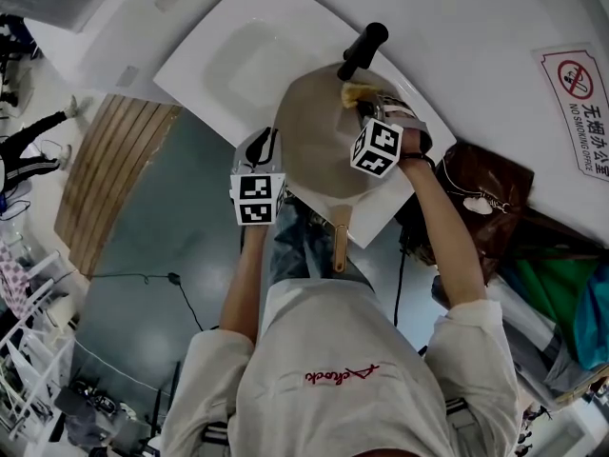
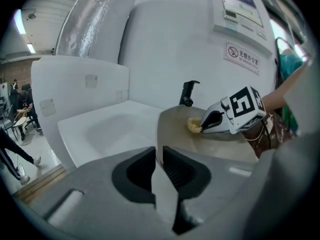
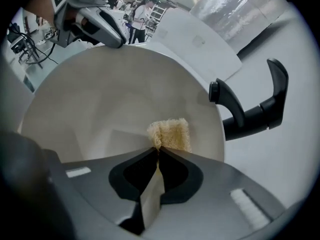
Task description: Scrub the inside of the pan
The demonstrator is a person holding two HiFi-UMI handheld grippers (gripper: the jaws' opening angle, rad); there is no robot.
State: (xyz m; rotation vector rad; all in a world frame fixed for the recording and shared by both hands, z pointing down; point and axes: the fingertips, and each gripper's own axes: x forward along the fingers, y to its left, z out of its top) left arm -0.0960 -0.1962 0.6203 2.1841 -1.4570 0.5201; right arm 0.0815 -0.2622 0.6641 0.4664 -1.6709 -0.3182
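Located the pan on the white sink unit, to the right of the basin as seen from the head view, with its wooden handle pointing back at the person's body. Found the left gripper at the pan's left rim, jaws closed on the rim edge with only that thin wall between the pads. Found the right gripper inside the pan on the far side, jaws clamped on a yellow sponge held against the inner surface.

Surroundings: noted a black faucet standing just beyond the far rim, close to the sponge and the nearest obstruction to the right gripper. Recorded a brown bag to the right of the sink unit, a no-smoking sign on the wall near it, and a slatted wooden panel on the floor to the left.

Differences between views: unable to read the right jaws from the head view, covered there by the gripper body and its marker cube. Confirmed that grip only in the right gripper view, sponge pinched at its near edge. Picked up in that view alone several people in the background. Picked up in the left gripper view alone a silver duct rising behind the sink unit's back panel.
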